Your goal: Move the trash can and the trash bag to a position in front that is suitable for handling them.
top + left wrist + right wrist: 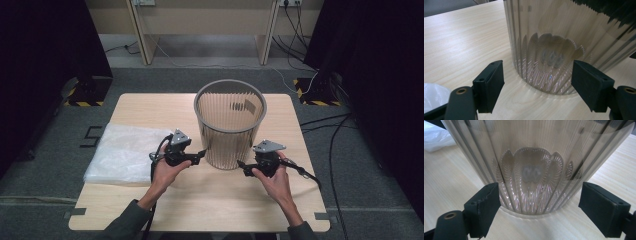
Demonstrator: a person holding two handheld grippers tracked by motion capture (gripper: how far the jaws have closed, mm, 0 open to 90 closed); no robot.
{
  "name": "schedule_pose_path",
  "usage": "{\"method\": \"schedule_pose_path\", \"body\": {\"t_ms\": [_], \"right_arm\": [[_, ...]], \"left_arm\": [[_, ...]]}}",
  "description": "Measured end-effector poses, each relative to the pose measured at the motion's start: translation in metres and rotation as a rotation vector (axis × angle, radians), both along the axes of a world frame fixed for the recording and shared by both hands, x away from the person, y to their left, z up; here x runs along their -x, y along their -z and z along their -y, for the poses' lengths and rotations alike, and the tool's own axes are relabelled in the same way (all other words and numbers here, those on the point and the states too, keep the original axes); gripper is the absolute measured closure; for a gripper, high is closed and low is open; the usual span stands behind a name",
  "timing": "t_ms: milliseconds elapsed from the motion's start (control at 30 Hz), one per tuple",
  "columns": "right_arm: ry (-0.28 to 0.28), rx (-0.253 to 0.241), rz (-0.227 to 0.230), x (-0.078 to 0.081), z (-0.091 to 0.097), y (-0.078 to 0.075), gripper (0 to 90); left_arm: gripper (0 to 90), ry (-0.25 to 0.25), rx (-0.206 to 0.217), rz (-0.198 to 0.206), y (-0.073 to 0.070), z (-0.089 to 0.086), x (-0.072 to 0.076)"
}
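- Left tongs (201,152) stand with the jaws wide apart and grip nothing; they sit just beside the left foot of the ribbed see-through bin (230,122), jaws pointing at it.
- Right tongs (241,164) are likewise spread wide and empty, just beside the bin's right foot, facing in from the other side.
- From the high view the bin stands upright near the middle of the table (150,107), its grey rim uppermost, and both hands come in from the near edge.
- Looking along the left tongs' own jaws, the bin's curved wall and base fill the gap between the two black pads (489,85), with bare wood between pads and wall; a corner of the clear plastic bag (432,96) shows at the lower left.
- Along the right tongs' jaws the bin's base sits centred between the pads (482,206), not touched by either; the bag (435,137) lies beyond at the upper left.
- Only from above is the bag's whole spread plain: it lies flat on the table's left side and reaches over that edge.
- Open wood lies in front of the bin toward the near edge, and a strip runs behind it to the far edge.
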State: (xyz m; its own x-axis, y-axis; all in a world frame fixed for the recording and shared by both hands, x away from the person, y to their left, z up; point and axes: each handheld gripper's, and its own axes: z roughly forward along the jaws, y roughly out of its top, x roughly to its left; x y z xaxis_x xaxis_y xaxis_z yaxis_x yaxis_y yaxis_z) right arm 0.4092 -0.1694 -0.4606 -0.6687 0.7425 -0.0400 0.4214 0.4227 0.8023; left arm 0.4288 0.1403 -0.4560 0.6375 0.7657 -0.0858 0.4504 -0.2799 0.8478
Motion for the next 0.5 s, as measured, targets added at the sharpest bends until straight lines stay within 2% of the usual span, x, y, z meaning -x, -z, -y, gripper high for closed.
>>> {"method": "schedule_pose_path", "body": {"t_ms": [267, 333, 367, 500], "right_arm": [[-0.035, -0.027, 0.008, -0.018, 0.0, -0.002, 14.9], [-0.047, -0.029, 0.009, -0.023, 0.0, -0.002, 14.9], [-0.048, -0.033, 0.01, -0.025, 0.0, -0.002, 14.7], [-0.054, -0.03, 0.013, -0.033, 0.0, -0.002, 14.0]], "left_arm": [[25.9, -0.012, 0.011, 0.001, 0.006, 0.002, -0.008], [25.9, -0.014, -0.01, 0.012, 0.007, 0.002, -0.01], [25.9, -0.009, -0.02, 0.012, 0.007, 0.002, -0.012], [25.3, -0.017, -0.007, 0.017, 0.002, 0.001, -0.018]]}}
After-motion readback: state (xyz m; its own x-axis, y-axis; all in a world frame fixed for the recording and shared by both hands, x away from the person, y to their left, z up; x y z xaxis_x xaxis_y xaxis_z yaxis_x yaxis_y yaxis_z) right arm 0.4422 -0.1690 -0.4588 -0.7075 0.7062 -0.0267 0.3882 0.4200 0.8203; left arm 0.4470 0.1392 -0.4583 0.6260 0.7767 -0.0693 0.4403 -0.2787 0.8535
